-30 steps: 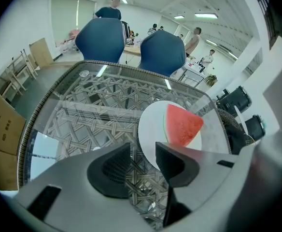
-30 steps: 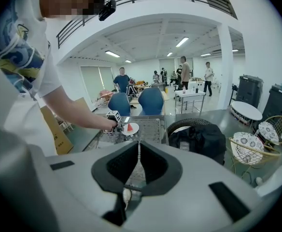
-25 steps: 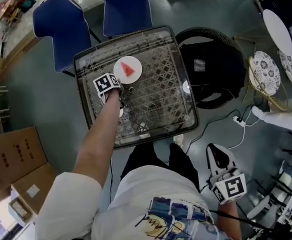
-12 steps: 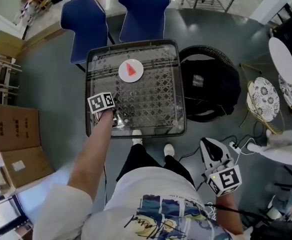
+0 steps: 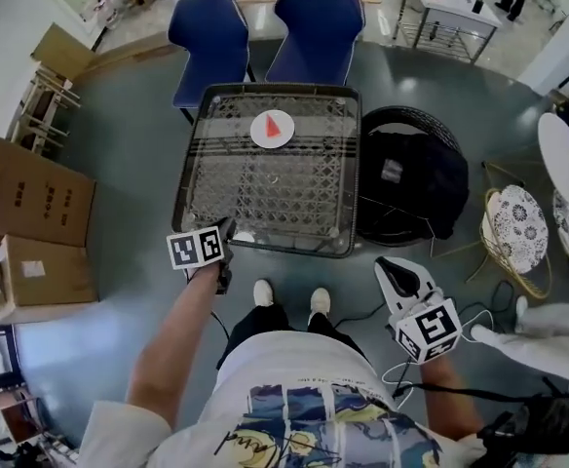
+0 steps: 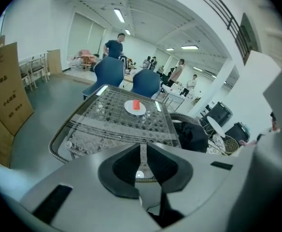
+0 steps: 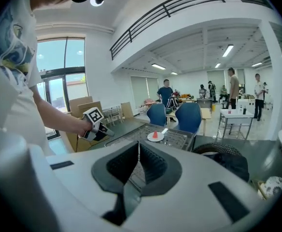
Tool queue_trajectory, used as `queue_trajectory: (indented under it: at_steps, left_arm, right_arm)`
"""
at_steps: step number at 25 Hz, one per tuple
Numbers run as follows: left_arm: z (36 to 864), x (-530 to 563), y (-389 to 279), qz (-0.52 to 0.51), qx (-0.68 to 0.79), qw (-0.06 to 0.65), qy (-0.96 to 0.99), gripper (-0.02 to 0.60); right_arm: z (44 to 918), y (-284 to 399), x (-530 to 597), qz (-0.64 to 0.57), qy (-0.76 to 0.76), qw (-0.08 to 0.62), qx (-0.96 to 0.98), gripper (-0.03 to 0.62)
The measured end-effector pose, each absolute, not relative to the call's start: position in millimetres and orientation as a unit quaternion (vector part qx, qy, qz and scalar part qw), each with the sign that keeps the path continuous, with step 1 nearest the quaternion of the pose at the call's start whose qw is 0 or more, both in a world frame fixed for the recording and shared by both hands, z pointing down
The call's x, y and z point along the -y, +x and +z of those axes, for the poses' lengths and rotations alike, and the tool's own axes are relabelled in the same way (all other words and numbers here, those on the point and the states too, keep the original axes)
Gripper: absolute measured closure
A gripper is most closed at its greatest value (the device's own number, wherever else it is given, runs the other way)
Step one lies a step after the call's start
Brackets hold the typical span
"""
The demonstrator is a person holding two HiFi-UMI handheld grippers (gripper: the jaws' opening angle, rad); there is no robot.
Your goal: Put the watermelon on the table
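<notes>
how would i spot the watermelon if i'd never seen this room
Find the glass-topped wicker table facing two blue chairs. A round white plate sits near its chair-side edge. The watermelon is the red wedge on it, the table's only red thing.

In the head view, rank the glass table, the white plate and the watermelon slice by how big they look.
1. glass table
2. white plate
3. watermelon slice
No close calls: each lies on the one before it.

Shirt: white short-sleeved tee (image 5: 299,383) with a blue and yellow wave print.
Legs: dark trousers (image 5: 265,322), white shoes (image 5: 263,292).
Grippers: left gripper (image 6: 142,149) and right gripper (image 7: 137,151) have pale grey shells and black ribbed pads.
Markings: black-and-white marker cube (image 5: 197,249) on each.
</notes>
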State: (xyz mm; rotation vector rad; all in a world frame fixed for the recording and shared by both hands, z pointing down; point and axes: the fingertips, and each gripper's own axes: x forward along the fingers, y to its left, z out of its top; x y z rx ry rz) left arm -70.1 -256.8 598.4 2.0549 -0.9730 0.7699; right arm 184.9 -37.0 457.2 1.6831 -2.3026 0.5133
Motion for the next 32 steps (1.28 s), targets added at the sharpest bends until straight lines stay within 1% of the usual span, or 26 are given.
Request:
queue_trajectory:
  at_steps: [4, 8, 15, 22, 32]
  left_arm:
    - [552, 204, -80, 0.27, 0.344, 0.342, 0.831, 0.57]
    - [498, 156, -87, 0.217, 0.292, 0.332, 0.87, 0.572]
    - [437, 75, -115, 0.183, 0.204, 0.285, 0.919, 0.572]
    - [403, 30, -161, 0.147, 0.155, 0.289, 0.933, 0.572]
    - [393, -8, -218, 0.149, 0.125, 0.251, 0.948, 0.572]
  right_arm:
    - [445, 158, 42, 0.155, 0.548, 0.119, 0.814, 0.58]
    - [440, 129, 40, 0.15, 0.525, 0.12, 0.829, 0.58]
    - [426, 65, 25, 0.14, 0.504, 0.123, 0.843, 0.58]
    - [415, -8, 6, 0.133, 0.489, 0.148, 0.849, 0.582]
    - [402, -88, -31, 0.118, 0.489, 0.162, 0.849, 0.582]
